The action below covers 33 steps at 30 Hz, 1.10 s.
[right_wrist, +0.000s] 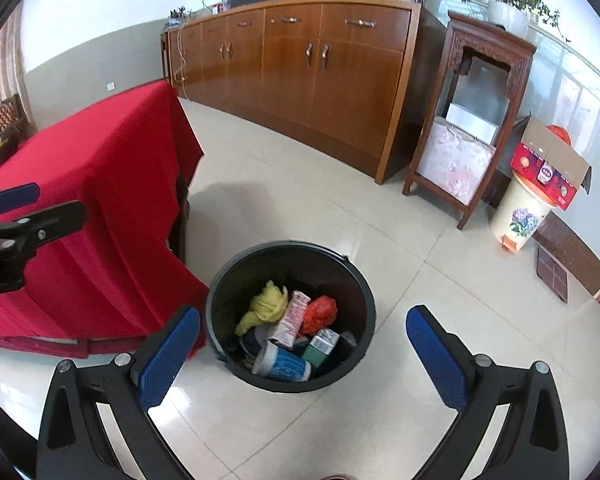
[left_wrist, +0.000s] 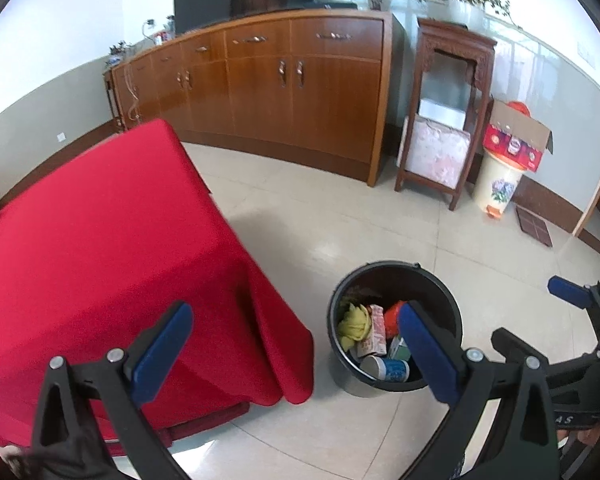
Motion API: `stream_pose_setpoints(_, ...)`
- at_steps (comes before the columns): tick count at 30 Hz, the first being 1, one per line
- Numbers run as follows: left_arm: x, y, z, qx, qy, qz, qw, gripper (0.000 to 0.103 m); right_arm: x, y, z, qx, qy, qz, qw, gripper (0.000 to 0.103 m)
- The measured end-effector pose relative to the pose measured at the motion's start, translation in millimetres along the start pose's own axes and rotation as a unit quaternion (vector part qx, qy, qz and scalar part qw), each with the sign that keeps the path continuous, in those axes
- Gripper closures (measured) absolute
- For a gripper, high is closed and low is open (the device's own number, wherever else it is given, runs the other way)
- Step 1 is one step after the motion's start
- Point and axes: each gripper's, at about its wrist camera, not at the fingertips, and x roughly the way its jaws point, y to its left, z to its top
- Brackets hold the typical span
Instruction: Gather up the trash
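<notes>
A black bucket [left_wrist: 380, 267] [right_wrist: 236, 280] stands on the tiled floor beside the table's hanging red cloth [left_wrist: 100, 240] [right_wrist: 112, 184]. Inside lie a yellow crumpled wad [right_wrist: 266, 304], a pink-and-white carton [right_wrist: 293, 316], a red crumpled wrapper [right_wrist: 320, 312], a green carton [right_wrist: 321, 346] and a blue-and-white cup [right_wrist: 284, 364]. My right gripper [right_wrist: 302, 354] hovers over the bucket, open and holding nothing. My left gripper [left_wrist: 296, 344] is open and empty above the table's corner, left of the bucket. Each gripper shows at the edge of the other's view: the right gripper [left_wrist: 540, 316] and the left gripper [right_wrist: 36, 206].
A long wooden sideboard [left_wrist: 284, 80] runs along the far wall. Right of it stand a carved wooden stand [left_wrist: 444, 120] and a cream pedal bin [left_wrist: 498, 184] with an open cardboard box [left_wrist: 516, 136] on top. A small dark mat [left_wrist: 534, 226] lies by the wall.
</notes>
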Motion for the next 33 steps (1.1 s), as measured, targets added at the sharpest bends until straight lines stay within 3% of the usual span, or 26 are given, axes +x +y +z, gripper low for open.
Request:
stream_pose_setpoints(6, -47, 21, 5, -0.008, -0.029, 0.028, 0.9991, 0.000, -54, 30, 15, -0.010, -0.036, -0.026, 0.999, 0.000)
stream_pose_setpoints(12, -102, 33, 8, -0.012, -0.060, 0.049, 0.9969, 0.000, -123, 50, 19, 0.014, -0.085, -0.024, 0.996, 0.000)
stream_pose_setpoints(20, -182, 46, -9, -0.034, -0.109, 0.060, 0.9917, 0.000, -196, 84, -1, 0.013, -0.119, -0.057, 0.991, 0.000)
stream_pose_setpoints(23, -208, 49, -16, -0.040, -0.128, 0.065, 0.9888, 0.000, -222, 95, -9, 0.017, -0.133, -0.049, 0.990, 0.000)
stream_pose_setpoints(29, -246, 59, -16, -0.048, -0.174, 0.081, 0.9804, 0.000, -265, 111, -11, 0.009, -0.172, -0.041, 0.984, 0.000)
stream_pose_setpoints(33, -253, 64, -15, -0.051, -0.189, 0.091, 0.9765, 0.000, -273, 120, -4, 0.001, -0.185, -0.040, 0.982, 0.000)
